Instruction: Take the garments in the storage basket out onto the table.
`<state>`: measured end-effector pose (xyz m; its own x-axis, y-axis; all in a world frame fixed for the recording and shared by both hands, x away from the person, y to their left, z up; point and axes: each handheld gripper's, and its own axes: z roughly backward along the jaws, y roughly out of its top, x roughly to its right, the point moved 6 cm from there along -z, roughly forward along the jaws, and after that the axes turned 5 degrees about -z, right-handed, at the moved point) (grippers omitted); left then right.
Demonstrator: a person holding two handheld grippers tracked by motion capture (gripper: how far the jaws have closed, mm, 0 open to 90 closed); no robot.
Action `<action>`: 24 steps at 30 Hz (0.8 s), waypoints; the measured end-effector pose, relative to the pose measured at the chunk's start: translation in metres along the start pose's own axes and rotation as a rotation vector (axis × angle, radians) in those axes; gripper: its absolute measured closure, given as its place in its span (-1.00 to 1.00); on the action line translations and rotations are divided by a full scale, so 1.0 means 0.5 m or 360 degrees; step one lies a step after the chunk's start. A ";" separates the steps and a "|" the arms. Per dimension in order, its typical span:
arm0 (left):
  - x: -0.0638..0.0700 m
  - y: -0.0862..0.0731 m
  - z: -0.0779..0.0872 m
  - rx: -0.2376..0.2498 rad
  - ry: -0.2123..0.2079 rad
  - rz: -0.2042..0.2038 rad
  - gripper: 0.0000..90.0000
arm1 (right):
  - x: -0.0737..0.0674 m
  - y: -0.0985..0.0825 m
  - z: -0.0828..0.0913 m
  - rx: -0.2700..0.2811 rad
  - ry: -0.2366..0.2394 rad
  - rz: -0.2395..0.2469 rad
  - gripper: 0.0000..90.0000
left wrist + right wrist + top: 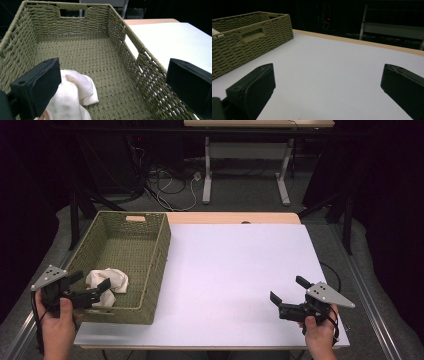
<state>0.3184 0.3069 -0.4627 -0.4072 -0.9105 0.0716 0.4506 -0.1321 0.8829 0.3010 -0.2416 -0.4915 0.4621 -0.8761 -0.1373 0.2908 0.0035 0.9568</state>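
White cloth (106,285) is lying crumpled in the near end of the woven basket (150,265), on the basket floor, close to the near wall. Taking things by size: the white table surface (235,280) is spanning most of the high view, with a wooden edge showing along its far side. The basket, olive green with a handle cut-out in its far wall, is sitting on the left part of the table, long side running away from the person.

The cloth (72,97) is bunching up in folds at lower left of the left gripper view, just behind the left-hand jaw there and partly hidden by it; whether it is touching that jaw cannot be told.

Left gripper (90,287) is hovering over the basket's near-left corner, jaws spread wide, nothing between them; the cloth is lying just beside and below the tips. The other jaw is sitting over the basket's right wall.

Right gripper (287,292) is hanging above bare table at the near right, well apart from basket and cloth, jaws standing wide and empty.
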 end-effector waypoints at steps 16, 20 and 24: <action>-0.006 0.002 -0.052 -0.0242 -0.0064 -0.0037 -0.99 | 0.002 -0.007 -0.003 -0.0033 0.0003 -0.0004 -1.00; -0.012 0.003 -0.055 -0.0265 -0.0072 -0.0037 -0.99 | 0.001 -0.008 -0.005 -0.0037 0.0002 -0.0002 -1.00; -0.021 0.007 -0.057 -0.0287 -0.0080 -0.0022 -0.99 | 0.000 -0.011 -0.008 -0.0048 0.0005 0.0002 -1.00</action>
<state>0.3469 0.3049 -0.4736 -0.4516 -0.8879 0.0872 0.5779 -0.2166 0.7868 0.3027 -0.2400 -0.4976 0.4654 -0.8744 -0.1369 0.3152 0.0192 0.9488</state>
